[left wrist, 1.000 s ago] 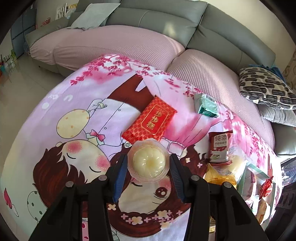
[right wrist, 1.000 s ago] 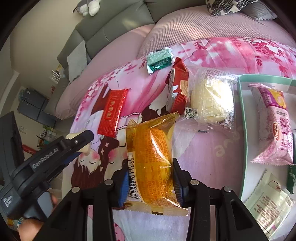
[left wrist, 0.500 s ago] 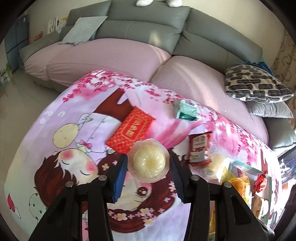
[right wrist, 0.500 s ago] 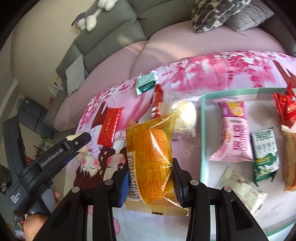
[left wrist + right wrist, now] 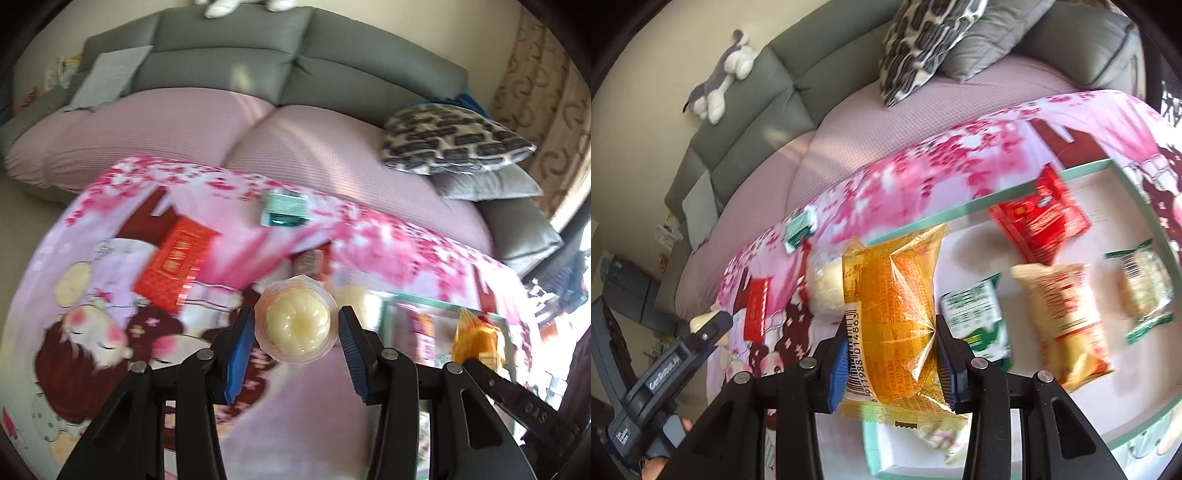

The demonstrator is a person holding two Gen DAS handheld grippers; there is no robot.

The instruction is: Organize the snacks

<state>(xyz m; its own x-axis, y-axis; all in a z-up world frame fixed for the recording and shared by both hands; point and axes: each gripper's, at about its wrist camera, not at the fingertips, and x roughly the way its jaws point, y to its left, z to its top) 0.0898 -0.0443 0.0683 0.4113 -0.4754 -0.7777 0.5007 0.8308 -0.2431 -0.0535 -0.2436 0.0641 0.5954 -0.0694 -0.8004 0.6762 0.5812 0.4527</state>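
My left gripper [image 5: 296,332] is shut on a clear cup of pale yellow jelly [image 5: 297,324] and holds it above the pink cartoon cloth [image 5: 110,295]. My right gripper [image 5: 890,350] is shut on an orange-wrapped cake packet [image 5: 892,321] and holds it over the left edge of the white tray with a mint-green rim [image 5: 997,195]. The tray holds a red packet [image 5: 1039,218], a green-and-white packet [image 5: 975,314], a yellow-and-red packet [image 5: 1067,321] and a green-edged packet [image 5: 1145,291]. The right gripper with its orange packet shows in the left wrist view [image 5: 476,341].
On the cloth lie a red packet [image 5: 181,254], a green packet [image 5: 286,208] and a pale bun in clear wrap [image 5: 827,288]. A grey sofa with pink covers [image 5: 295,147], a patterned cushion [image 5: 450,138] and a plush toy [image 5: 720,77] stand behind.
Both grippers have swung right with their snacks. The right gripper's orange packet now hangs over the tray, and more of the tray's contents show.
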